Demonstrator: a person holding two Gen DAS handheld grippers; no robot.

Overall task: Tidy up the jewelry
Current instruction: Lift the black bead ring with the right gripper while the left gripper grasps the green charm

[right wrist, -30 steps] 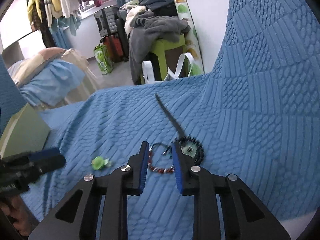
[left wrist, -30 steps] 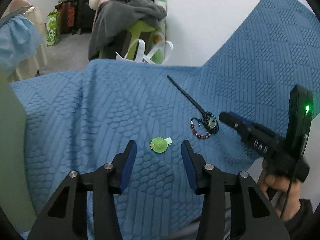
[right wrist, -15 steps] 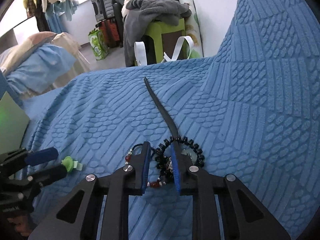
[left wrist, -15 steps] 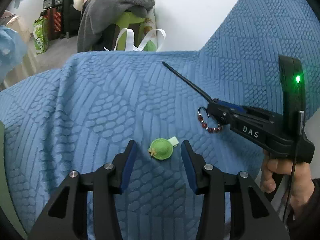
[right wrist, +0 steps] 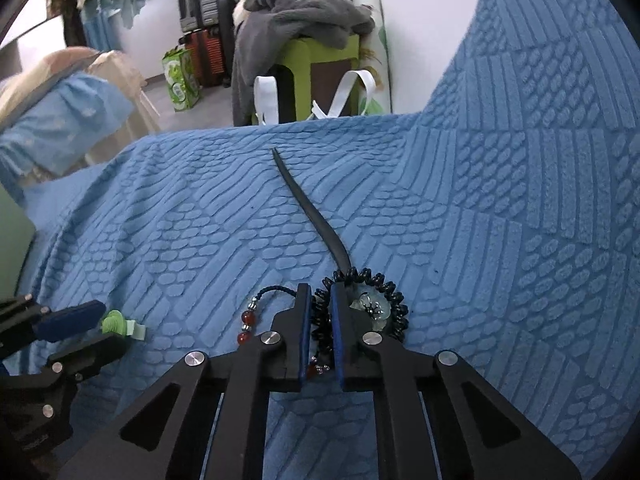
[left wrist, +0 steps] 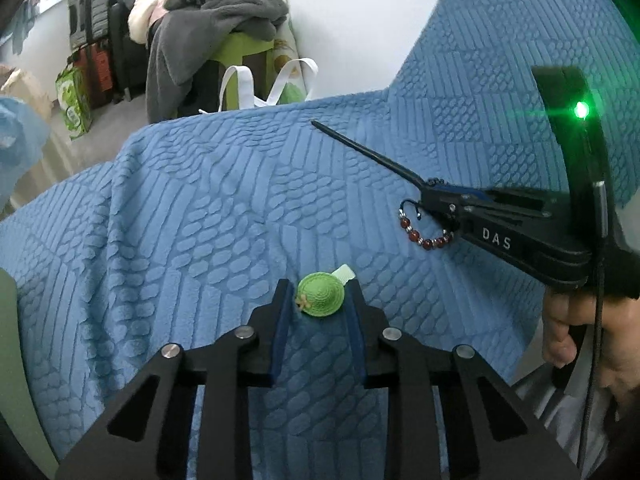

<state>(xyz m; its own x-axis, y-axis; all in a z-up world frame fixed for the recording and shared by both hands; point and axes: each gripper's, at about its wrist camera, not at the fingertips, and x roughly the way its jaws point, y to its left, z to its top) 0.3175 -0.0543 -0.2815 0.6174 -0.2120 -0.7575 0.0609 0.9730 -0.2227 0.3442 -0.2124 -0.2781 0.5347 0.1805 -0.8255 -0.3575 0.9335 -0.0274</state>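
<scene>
At the far left of the left wrist view, a pale green flat surface (left wrist: 10,360) edges the frame beside the blue quilted bedspread with raised geometric patterns (left wrist: 180,240) that covers the bed. Low in the middle, the left gripper (left wrist: 320,300) points down at the bedspread, its jaws closing around a small green crocheted hat-shaped hair clip (left wrist: 321,294); the clip sits between the blue pads, which look to be just at its brim. To the right lies a bracelet of dark red and silver beads on a black cord (left wrist: 424,238), and beside it a long black hair stick (left wrist: 368,156) stretches away toward the bed's far edge. Further right, the right gripper (right wrist: 320,312) is pressed together on a black coiled hair tie with a pale clear charm (right wrist: 380,296), pinching its left rim, touching the red bracelet. A hand (left wrist: 588,336) grips that tool's handle. Behind the bed, grey clothing piled on a lime green stool (right wrist: 304,12) stands against the white wall.
</scene>
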